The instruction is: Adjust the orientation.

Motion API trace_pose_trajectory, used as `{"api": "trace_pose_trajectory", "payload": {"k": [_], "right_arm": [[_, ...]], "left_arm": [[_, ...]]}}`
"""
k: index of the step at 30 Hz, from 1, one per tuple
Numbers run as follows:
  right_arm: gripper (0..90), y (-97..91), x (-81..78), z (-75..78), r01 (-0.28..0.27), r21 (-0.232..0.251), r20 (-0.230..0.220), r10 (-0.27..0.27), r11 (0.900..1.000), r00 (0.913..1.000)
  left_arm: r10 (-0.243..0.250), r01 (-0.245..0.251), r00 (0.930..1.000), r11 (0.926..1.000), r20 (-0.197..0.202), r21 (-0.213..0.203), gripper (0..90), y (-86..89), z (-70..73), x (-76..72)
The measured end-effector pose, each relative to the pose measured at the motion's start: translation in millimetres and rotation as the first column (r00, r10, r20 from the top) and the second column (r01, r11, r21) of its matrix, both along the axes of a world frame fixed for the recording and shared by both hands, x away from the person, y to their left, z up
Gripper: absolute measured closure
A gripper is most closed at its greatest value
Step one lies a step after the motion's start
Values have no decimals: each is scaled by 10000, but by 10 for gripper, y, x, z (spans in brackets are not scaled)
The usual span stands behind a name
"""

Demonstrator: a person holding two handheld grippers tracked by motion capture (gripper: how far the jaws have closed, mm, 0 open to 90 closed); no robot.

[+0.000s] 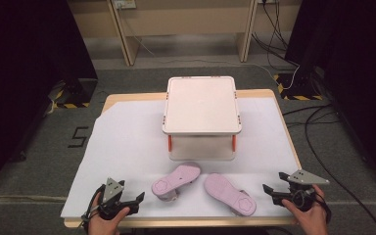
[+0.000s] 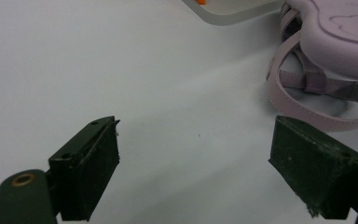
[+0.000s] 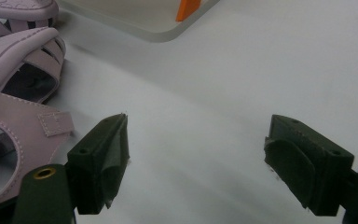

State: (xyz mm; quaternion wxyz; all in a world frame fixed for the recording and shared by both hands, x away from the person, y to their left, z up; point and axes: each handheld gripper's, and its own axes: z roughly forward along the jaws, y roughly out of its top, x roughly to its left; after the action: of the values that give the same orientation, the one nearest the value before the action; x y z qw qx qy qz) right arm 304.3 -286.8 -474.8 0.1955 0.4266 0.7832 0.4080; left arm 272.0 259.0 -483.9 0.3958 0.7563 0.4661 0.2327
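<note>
Two pink sandals lie soles-up, lower centre of frame, before white two-tier rack [image 1: 201, 105]. Left sandal [image 1: 176, 180] long axis runs up-right, nearer left gripper [image 1: 136, 199]. Right sandal [image 1: 229, 193] runs down-right, nearer right gripper [image 1: 269, 190]. Both grippers released, empty, flanking pair.

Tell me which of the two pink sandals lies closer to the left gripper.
The left-hand pink sandal, sole up, just right of the left gripper, whose fingers are open. The other sandal lies farther right, closer to the right gripper.
</note>
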Motion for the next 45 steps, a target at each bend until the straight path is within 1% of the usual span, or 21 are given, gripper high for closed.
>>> {"api": "trace_pose_trajectory", "payload": {"k": [5, 9, 11, 15, 17, 20, 22, 23, 26, 28, 29, 31, 32, 34, 35, 36, 39, 40, 42, 44, 45], "right_arm": [[221, -7, 5, -4, 10, -21, 11, -10, 10000, 10000], [225, -8, 12, -11, -18, -83, 2, 18, 10000, 10000], [226, -6, 14, -17, -32, -96, -57, 32, 9999, 10000], [228, -3, 13, -19, -27, -108, -73, 27, 9999, 10000], [229, -3, 14, -21, -16, -99, -90, 15, 9999, 10000], [231, -5, 19, -31, -29, -114, -129, 28, 9999, 9999], [231, -6, 20, -32, -38, -131, -126, 36, 9999, 9999], [232, -4, 21, -35, -22, -99, -152, 20, 9999, 9999], [235, -8, 27, -41, -44, -115, -160, 42, 9999, 9999], [235, -11, 28, -42, -46, -120, -150, 44, 9999, 9999], [235, -10, 27, -41, -34, -107, -168, 32, 9999, 9999], [235, -9, 29, -39, -49, -139, -149, 47, 9999, 9999], [236, -7, 29, -39, -68, -119, -161, 66, 9999, 9998], [236, -3, 24, -39, -107, -106, -159, 106, 9999, 9998], [236, -3, 24, -39, -107, -106, -159, 106, 9999, 9998], [237, -5, 28, -38, -124, -96, -138, 123, 9999, 9998], [236, -8, 28, -40, -131, -70, -177, 129, 9999, 9998], [237, -9, 28, -43, -146, -80, -196, 144, 9999, 9997], [238, -4, 29, -45, -172, -73, -227, 171, 9998, 9996], [238, 2, 30, -44, -231, -78, -227, 229, 9997, 9995], [239, 4, 29, -47, -250, -121, -194, 248, 9996, 9995]], "left_arm": [[-167, 169, 9998, 9997, 136, -197, 149, -21, 30, -28], [-324, 334, 9988, 9991, 369, -260, 149, -70, 74, -69], [-519, 526, 9972, 9985, 531, -124, 149, -120, 98, -98], [-735, 744, 9952, 9972, 647, -113, 149, -189, 126, -132], [-887, 898, 9933, 9959, 745, -120, 149, -225, 158, -143], [-1015, 1033, 9893, 9946, 1050, -122, 150, -291, 213, -155], [-1237, 1271, 9857, 9916, 1147, -229, 150, -367, 250, -158], [-1349, 1375, 9841, 9904, 1154, -149, 150, -397, 264, -160], [-1835, 1845, 9739, 9828, 1337, 49, 158, -557, 309, -154], [-2233, 2212, 9647, 9748, 1399, 307, 166, -681, 355, -138], [-2401, 2357, 9604, 9707, 1412, 472, 181, -737, 374, -125], [-2611, 2538, 9551, 9649, 1398, 676, 213, -835, 406, -90], [-2773, 2684, 9512, 9599, 1350, 806, 225, -901, 428, -58], [-2981, 2864, 9458, 9527, 1287, 1018, 280, -988, 456, -5], [-3022, 2887, 9452, 9504, 1236, 1162, 280, -1031, 467, 27], [-3134, 2990, 9436, 9452, 1070, 1314, 327, -1079, 471, 69], [-3212, 3052, 9436, 9379, 803, 1646, 349, -1160, 447, 143], [-3282, 3123, 9420, 9336, 697, 1755, 378, -1188, 429, 165], [-3283, 3129, 9435, 9276, 457, 2038, 399, -1238, 389, 211], [-3309, 3134, 9430, 9188, 355, 2398, 427, -1268, 352, 254], [-3239, 3046, 9454, 9184, 375, 2524, 429, -1276, 341, 267]]}}
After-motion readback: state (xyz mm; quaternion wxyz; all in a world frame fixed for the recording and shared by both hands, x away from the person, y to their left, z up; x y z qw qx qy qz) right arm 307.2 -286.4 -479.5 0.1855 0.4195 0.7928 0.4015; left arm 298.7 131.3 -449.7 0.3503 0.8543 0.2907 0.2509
